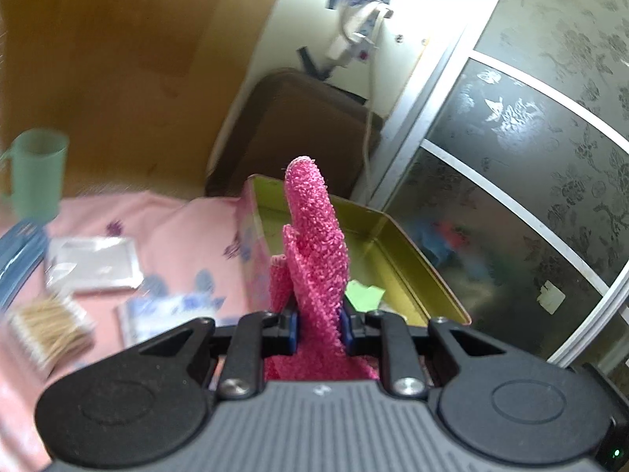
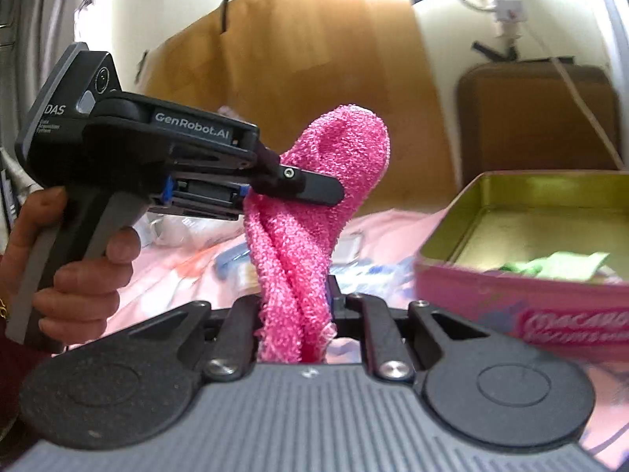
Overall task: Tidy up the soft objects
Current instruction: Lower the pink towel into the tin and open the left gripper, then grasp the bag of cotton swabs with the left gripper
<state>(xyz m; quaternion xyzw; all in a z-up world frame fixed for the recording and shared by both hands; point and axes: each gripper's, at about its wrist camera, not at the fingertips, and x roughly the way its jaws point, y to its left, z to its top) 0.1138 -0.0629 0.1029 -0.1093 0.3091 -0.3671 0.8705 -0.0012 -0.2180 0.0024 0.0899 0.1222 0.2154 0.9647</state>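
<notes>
A fuzzy pink sock (image 1: 314, 244) stands up out of my left gripper (image 1: 318, 324), whose jaws are shut on its lower part. In the right wrist view the same pink sock (image 2: 346, 149) twists between both tools. My right gripper (image 2: 297, 306) is shut on its lower end, while the left gripper (image 2: 314, 190), held by a hand (image 2: 78, 275), pinches it higher up. An open pink tin (image 2: 511, 306) with a gold inside sits to the right and holds green pieces (image 2: 558, 265). The left wrist view shows that tin (image 1: 397, 251) just behind the sock.
On the pink bedsheet (image 1: 177, 236) lie a green cup (image 1: 37, 173), a pack of cotton swabs (image 1: 47, 330), flat white packets (image 1: 94, 263) and a blue lid (image 1: 15, 259). A brown case (image 1: 298, 129) and a patterned sliding door (image 1: 530, 157) stand behind.
</notes>
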